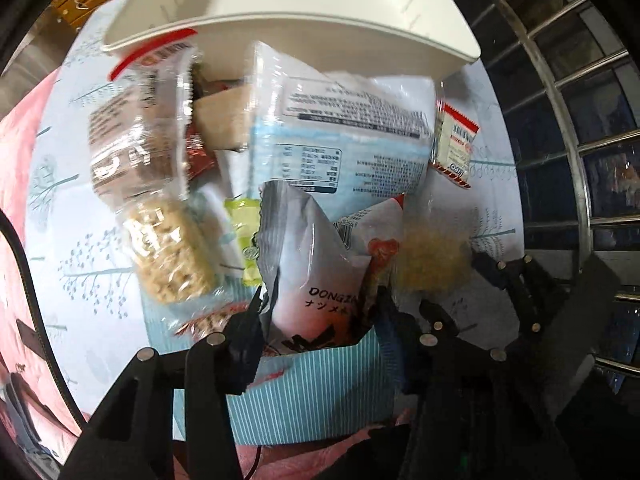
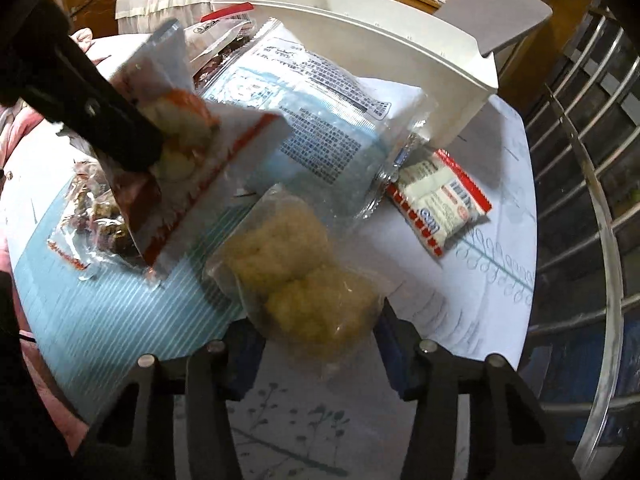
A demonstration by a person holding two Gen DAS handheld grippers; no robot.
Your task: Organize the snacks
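Note:
My left gripper [image 1: 318, 316] is shut on a white and red snack bag [image 1: 320, 272] marked DONGZA and holds it above the table; the same bag [image 2: 192, 168] shows in the right wrist view. My right gripper [image 2: 320, 332] is shut on a clear bag of yellow puffed cakes [image 2: 304, 276], which also shows in the left wrist view [image 1: 434, 256]. A white plastic bin [image 1: 304, 4] stands at the far side of the table, also in the right wrist view [image 2: 404, 56]. A large pale blue bag [image 1: 344, 136] lies in front of it.
A clear pack of oat bars [image 1: 160, 216], a small red-edged packet [image 1: 454, 148], a green packet [image 1: 244, 236] and a striped blue box [image 1: 312, 392] lie on the tree-patterned tablecloth [image 1: 80, 184]. A metal window grille [image 1: 576, 128] stands at the right. Pink fabric [image 1: 16, 184] lies left.

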